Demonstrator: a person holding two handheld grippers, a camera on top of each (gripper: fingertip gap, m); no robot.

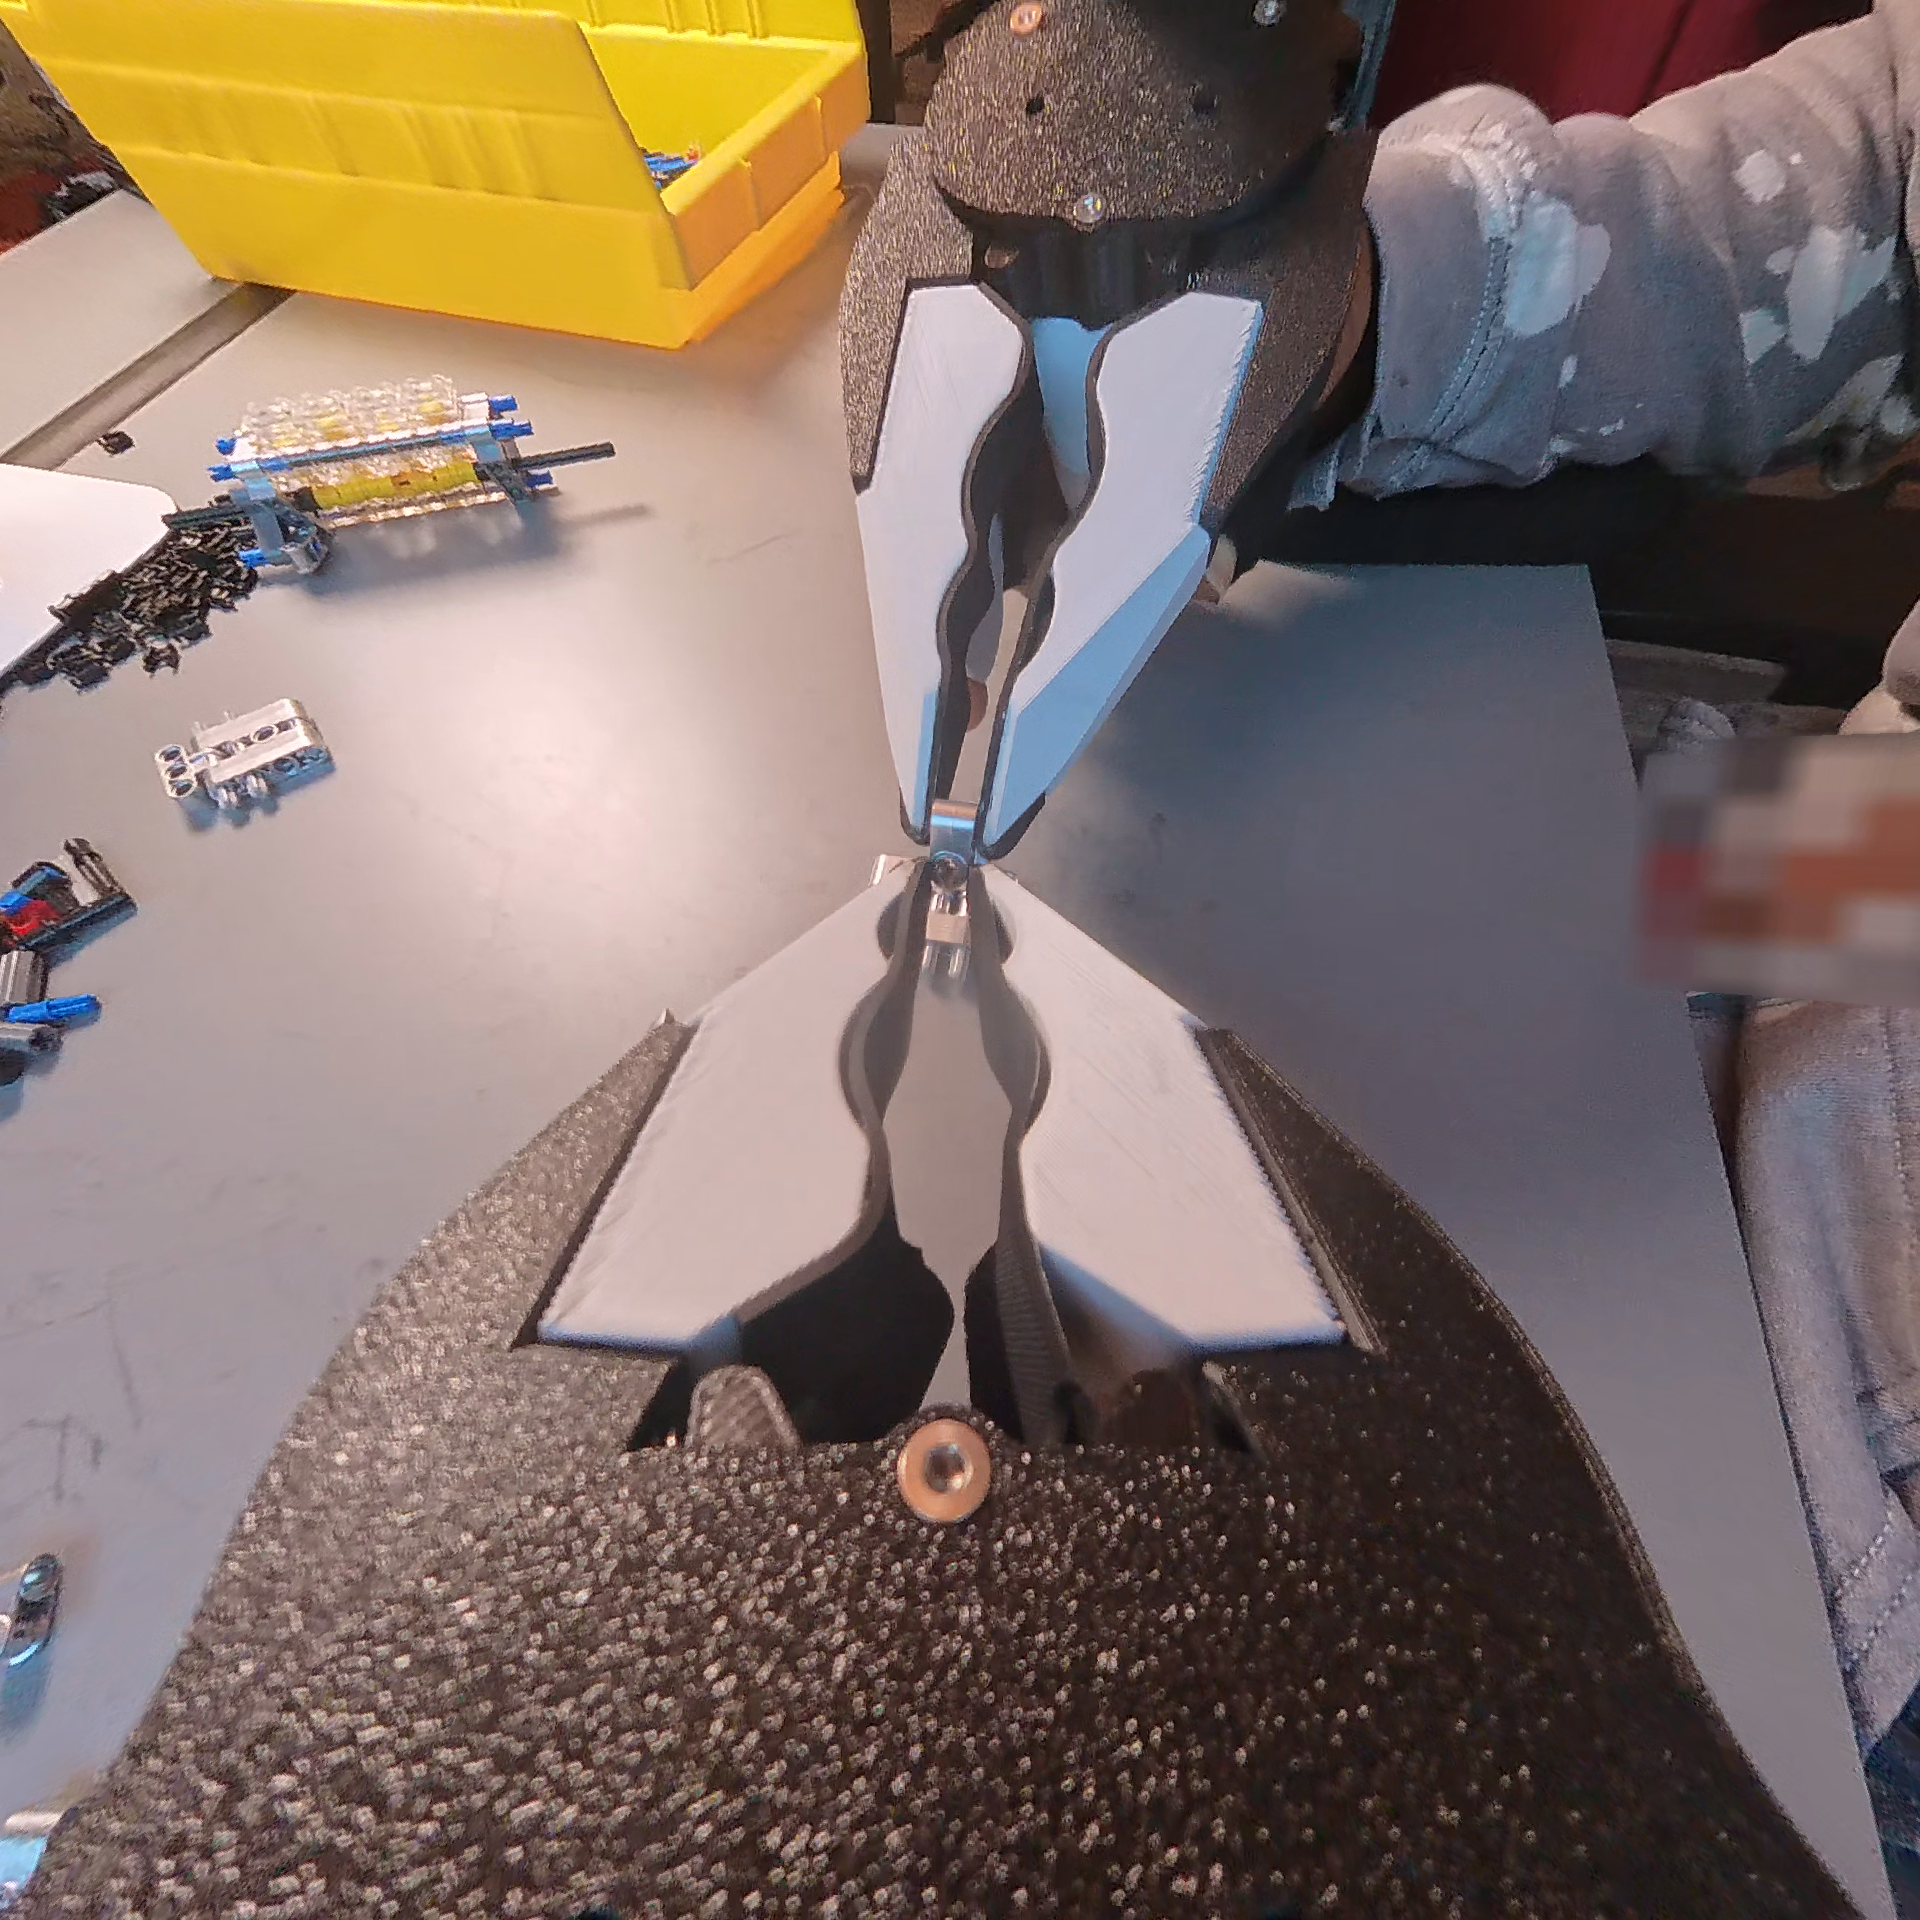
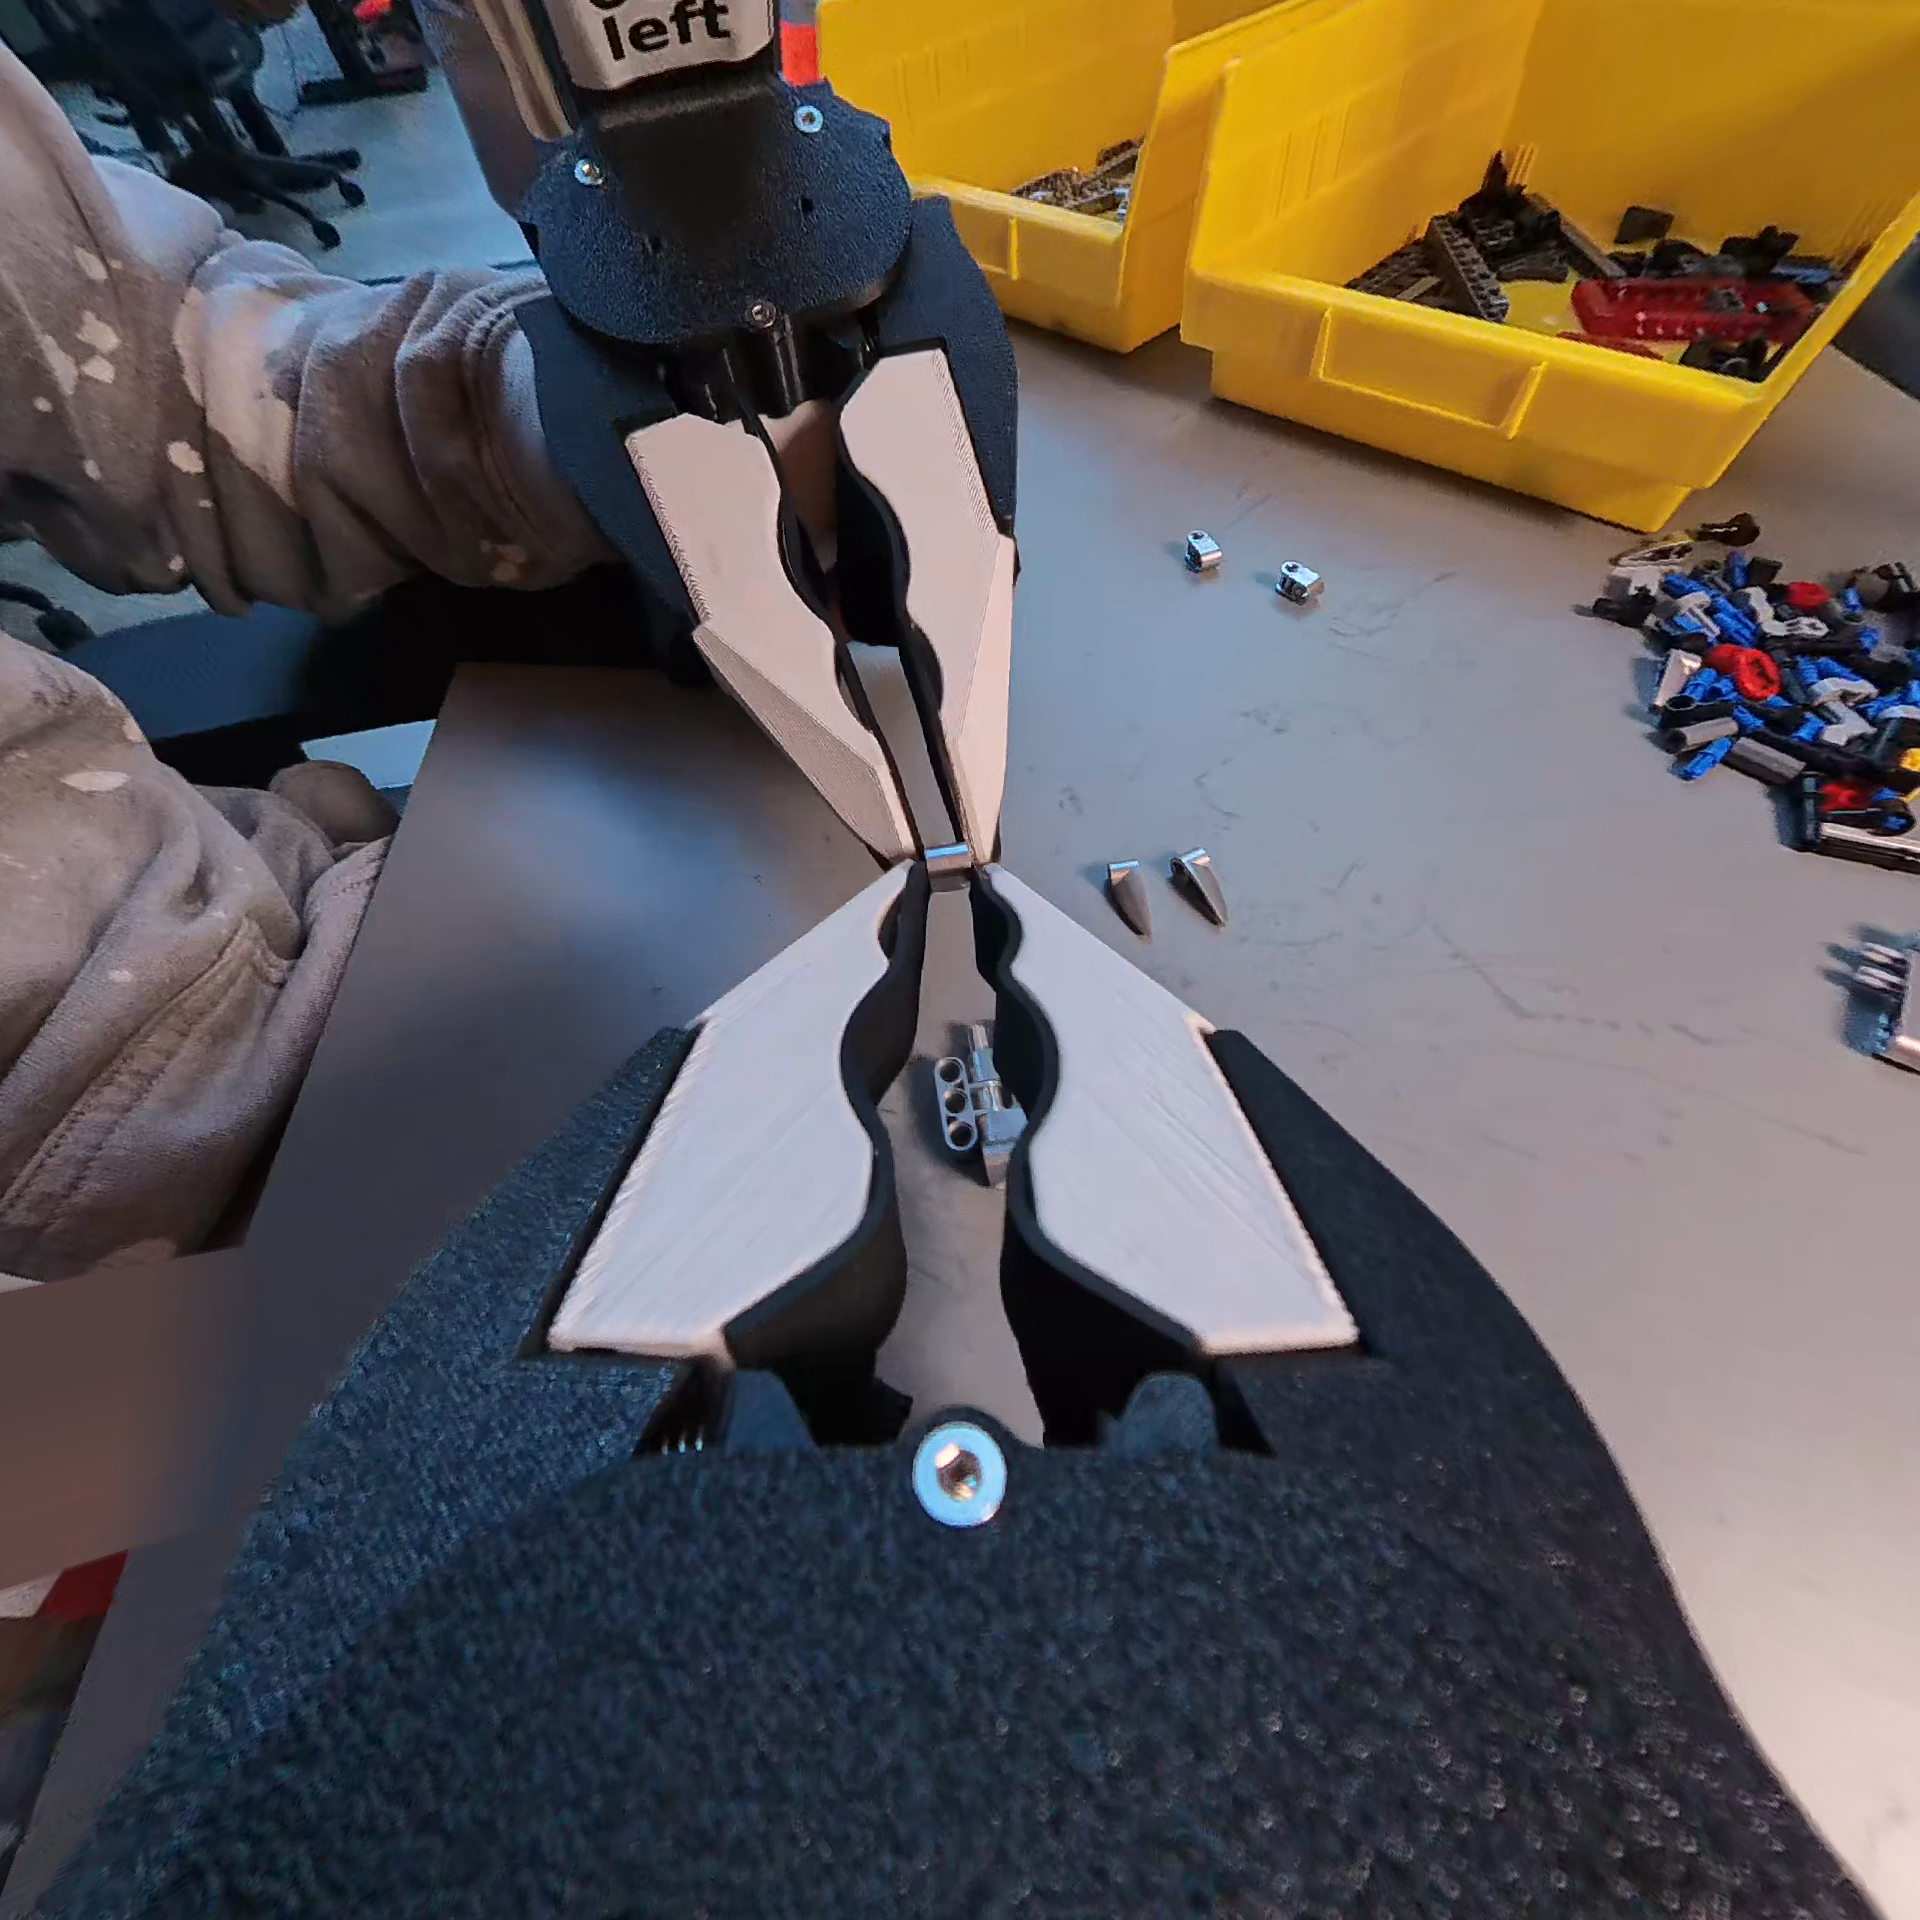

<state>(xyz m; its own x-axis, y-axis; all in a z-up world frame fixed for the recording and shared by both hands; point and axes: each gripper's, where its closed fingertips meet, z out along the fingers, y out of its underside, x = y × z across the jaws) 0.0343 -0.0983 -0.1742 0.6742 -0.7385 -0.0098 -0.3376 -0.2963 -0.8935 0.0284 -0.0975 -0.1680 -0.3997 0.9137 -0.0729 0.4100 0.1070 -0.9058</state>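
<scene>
The two pairs of tongs meet tip to tip above the grey desk (image 1: 520, 987), nose against nose. The left tongs (image 1: 948, 883) are closed down narrow on a small grey connector piece (image 1: 943, 940), pinched right at the very tips, and the right tongs (image 1: 954, 826) coming from the far side are likewise nearly closed on a small silver-grey block (image 1: 954, 816) that touches the first piece. From the right side I see the same block (image 2: 948, 864) caught where the right tongs (image 2: 948, 883) and left tongs (image 2: 945, 847) meet. Both grips look shallow to me, with only the ends of the fingers on these tiny parts, so a slight twist or a push off-axis could pop one out and send it skittering over the desk. A grey beam assembly (image 2: 977, 1101) lies on the desk right beneath the right tongs, and a dropped bit could land among it or roll toward the two grey cone pieces (image 2: 1164, 888) nearby. Squeezing harder could also pivot the piece sideways. The loose pile of blue and grey parts (image 2: 1777, 686) and the yellow bins (image 2: 1507, 343) stand well apart.
</scene>
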